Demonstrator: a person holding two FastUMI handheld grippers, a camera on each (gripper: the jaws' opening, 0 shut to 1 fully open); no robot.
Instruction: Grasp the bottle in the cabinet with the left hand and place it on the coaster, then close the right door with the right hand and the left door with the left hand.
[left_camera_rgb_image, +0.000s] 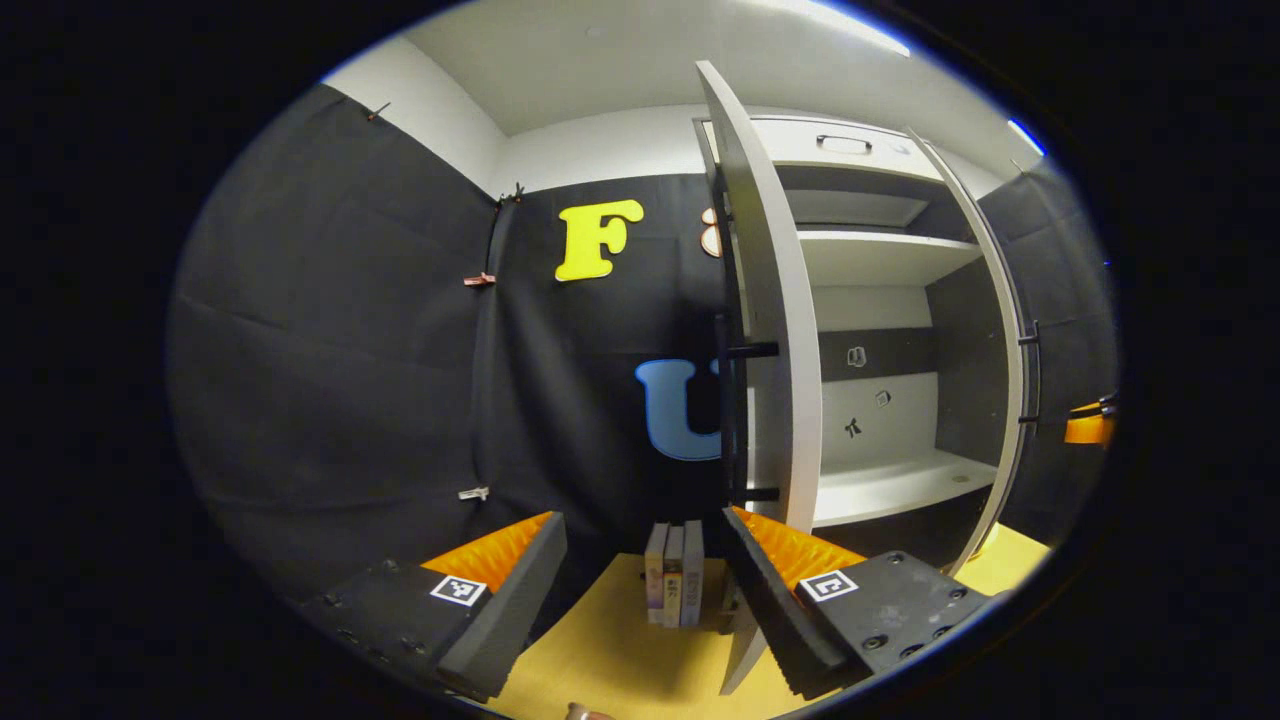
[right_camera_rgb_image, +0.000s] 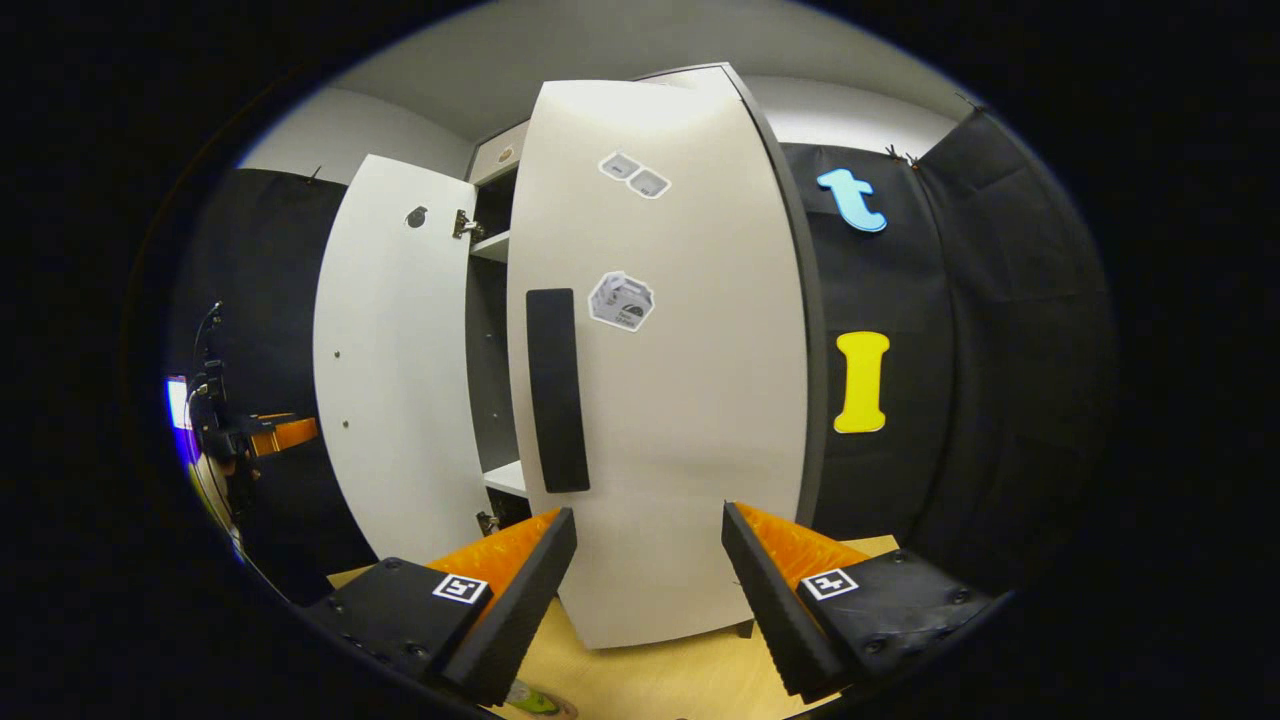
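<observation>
Shelves (left_camera_rgb_image: 880, 255) look empty in the left gripper view, no bottle in there, so I'd guess it's been moved, though I can't spot it or the coaster. Left gripper (left_camera_rgb_image: 645, 590) has its jaws apart, holding nothing, with the left door (left_camera_rgb_image: 765, 330) edge-on just ahead. Over in the right gripper view, right gripper (right_camera_rgb_image: 648, 590) is spread too, right door (right_camera_rgb_image: 680, 400) straight ahead, partly swung. Both doors left to shut.

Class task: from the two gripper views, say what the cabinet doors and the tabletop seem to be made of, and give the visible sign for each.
Cabinet doors: probably laminated board, smooth matte white face with a dark edge band and a thin flat profile seen edge-on.
Tabletop: likely wood or wood-look laminate, pale yellow with an even, low sheen; no grain is clear enough to decide.
</observation>
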